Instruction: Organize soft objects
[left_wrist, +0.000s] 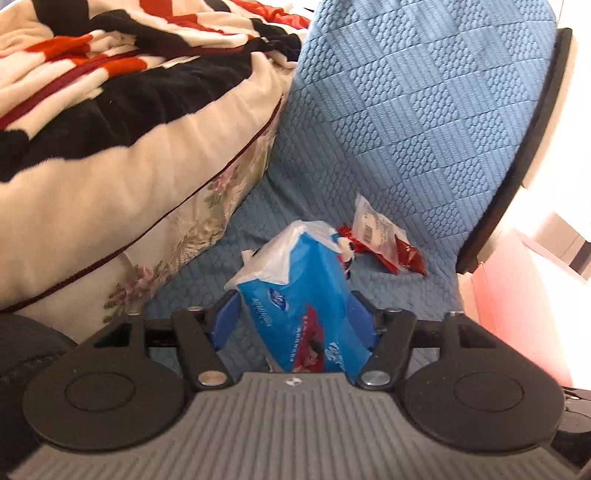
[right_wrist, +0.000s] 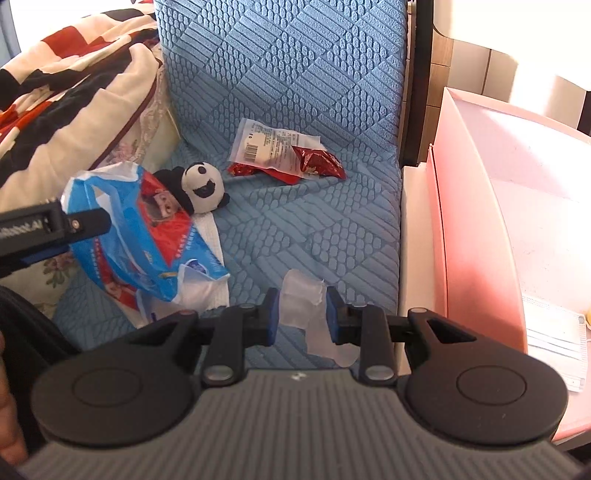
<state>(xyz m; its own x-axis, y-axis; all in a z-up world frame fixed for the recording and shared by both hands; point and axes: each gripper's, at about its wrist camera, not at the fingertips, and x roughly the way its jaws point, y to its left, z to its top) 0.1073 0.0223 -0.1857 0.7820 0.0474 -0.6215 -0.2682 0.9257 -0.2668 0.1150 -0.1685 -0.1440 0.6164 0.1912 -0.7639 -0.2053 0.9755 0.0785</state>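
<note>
Seat: a sofa seat (right_wrist: 295, 236) under a blue quilted cover with a raised block pattern; the cover is rumpled near the middle.
Backrest: the same blue cover (left_wrist: 424, 92) rises behind the seat, edged on its right by a dark frame (left_wrist: 517, 155).
Left of the seat: a bulky cream cushion with floral sides (left_wrist: 155, 206), and over it a plush blanket (left_wrist: 110, 81) in black, red and white stripes.
Right of the seat: a pale pink tabletop (right_wrist: 517, 206) just beside the sofa arm, brightly lit; a face mask (right_wrist: 554, 339) lies on it.
Tissue pack: a blue and red soft tissue pack (left_wrist: 306, 306), torn open with white tissue spilling from it, tilted above the seat near the cushion.
Left gripper (left_wrist: 295, 325): its blue pads stand on both sides of the tissue pack; whether they press it I cannot tell.
Right gripper (right_wrist: 301, 314): closed on a crumpled piece of clear wrapping (right_wrist: 306, 306), held over the front of the seat.
Panda toy: a small plush panda (right_wrist: 201, 190) lies on the seat, touching the far end of the tissue pack.
Snack packet: a red and clear packet (right_wrist: 288, 155) lies at the back of the seat, close to the backrest, apart from the panda.
</note>
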